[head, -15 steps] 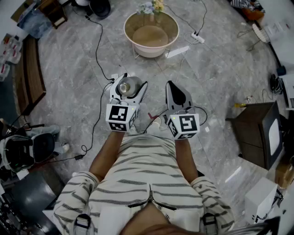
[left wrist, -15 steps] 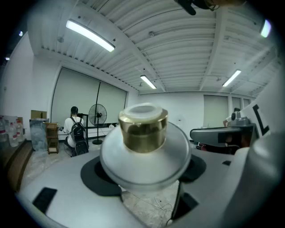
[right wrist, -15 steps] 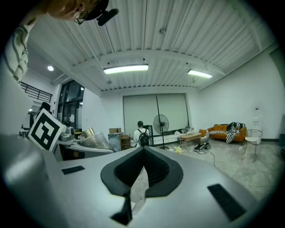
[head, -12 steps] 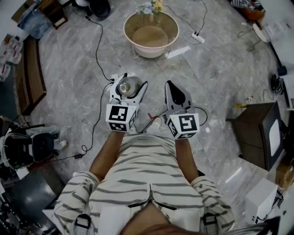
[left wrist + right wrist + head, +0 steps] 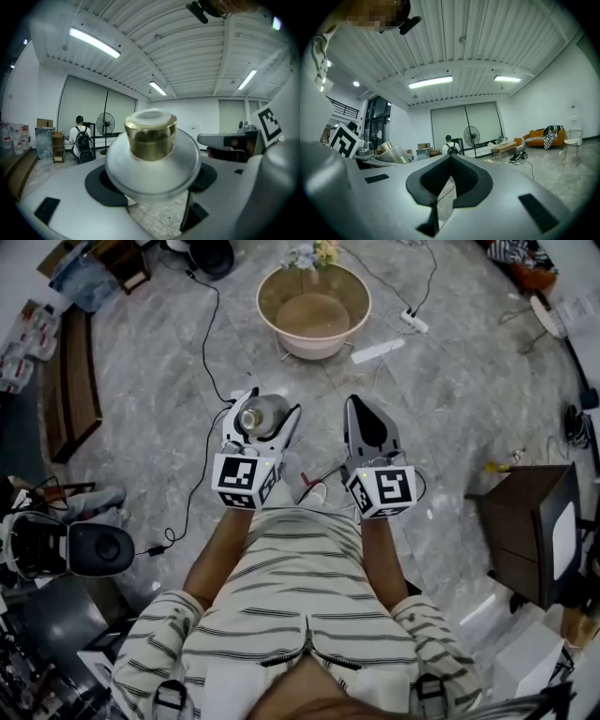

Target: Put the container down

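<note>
Jaws of the left gripper (image 5: 269,408) stand wide apart and are closed on the container (image 5: 262,415), one pad on each side of its round, frosted grey body. The gold cap (image 5: 150,136) is turned back toward the camera of this gripper and a little upward. The container rests on nothing. It is held in the air above the grey marble floor (image 5: 441,399), just in front of the person's striped shirt (image 5: 291,587).

The right gripper (image 5: 357,409) is beside the left one, at about the same height and not touching it. In the right gripper view its two jaws are together and the tips meet in one point. Only a thin slit shows lower down between the dark pads, and nothing is between them. In the left gripper view this gripper shows at the right edge.

Farther ahead on the floor, well apart from both grippers, stands a round beige basin (image 5: 360,298) with small flowers (image 5: 312,254) at its far rim. Black cables (image 5: 208,343) run over the floor on the left, and a white power strip (image 5: 413,322) lies to the right of the basin. A dark cabinet (image 5: 525,521) stands at the right side.

In the left gripper view, far at the back of the room, a person with a backpack (image 5: 80,139) sits near a standing fan (image 5: 105,124).
</note>
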Demonstrator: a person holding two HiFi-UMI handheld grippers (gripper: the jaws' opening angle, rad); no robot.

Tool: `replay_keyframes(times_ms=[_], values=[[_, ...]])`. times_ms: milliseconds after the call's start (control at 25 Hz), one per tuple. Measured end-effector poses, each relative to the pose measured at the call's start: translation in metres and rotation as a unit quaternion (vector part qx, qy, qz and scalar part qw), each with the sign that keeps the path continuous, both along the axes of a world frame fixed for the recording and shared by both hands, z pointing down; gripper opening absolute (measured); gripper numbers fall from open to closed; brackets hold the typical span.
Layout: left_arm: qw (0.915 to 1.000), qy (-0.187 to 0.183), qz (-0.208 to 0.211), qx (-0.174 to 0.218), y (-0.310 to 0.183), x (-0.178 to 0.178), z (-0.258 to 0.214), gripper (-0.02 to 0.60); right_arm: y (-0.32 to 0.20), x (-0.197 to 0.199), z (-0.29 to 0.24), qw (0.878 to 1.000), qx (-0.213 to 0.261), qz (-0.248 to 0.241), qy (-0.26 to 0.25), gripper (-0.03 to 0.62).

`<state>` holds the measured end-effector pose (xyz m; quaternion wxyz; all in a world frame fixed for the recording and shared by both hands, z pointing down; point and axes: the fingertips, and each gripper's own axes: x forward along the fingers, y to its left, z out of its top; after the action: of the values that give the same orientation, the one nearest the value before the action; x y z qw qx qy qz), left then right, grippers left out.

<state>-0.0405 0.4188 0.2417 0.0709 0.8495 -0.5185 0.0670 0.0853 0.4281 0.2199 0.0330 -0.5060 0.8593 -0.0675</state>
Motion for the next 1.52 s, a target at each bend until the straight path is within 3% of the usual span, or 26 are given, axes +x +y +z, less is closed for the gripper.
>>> replay_keyframes(times_ms=[240,480,840,1080,1520], values=[[0.9995,-0.003,-0.016,-0.027,-0.008,-0.001,0.022,0.334,-0.011,0.007,0.020,1.000,-0.021,0.010,0.000,0.005],[0.9996,-0.005,-0.011,-0.027,-0.047,-0.002,0.036,0.334,-0.049,-0.004,0.036,0.999,-0.033,-0.003,0.006,0.006],[0.9992,0.009,0.008,-0.039,-0.175,-0.012,0.042,0.334,-0.175,-0.012,0.037,0.999,-0.038,0.021,0.014,0.008],[0.9982,-0.010,0.039,-0.046,-0.277,-0.036,0.039,0.334,-0.273,-0.036,0.026,0.998,-0.050,0.040,0.022,0.008],[0.9946,-0.015,0.077,-0.068,-0.392,-0.056,0.050,0.334,-0.381,-0.069,0.031,0.995,-0.075,0.058,0.035,0.008]])
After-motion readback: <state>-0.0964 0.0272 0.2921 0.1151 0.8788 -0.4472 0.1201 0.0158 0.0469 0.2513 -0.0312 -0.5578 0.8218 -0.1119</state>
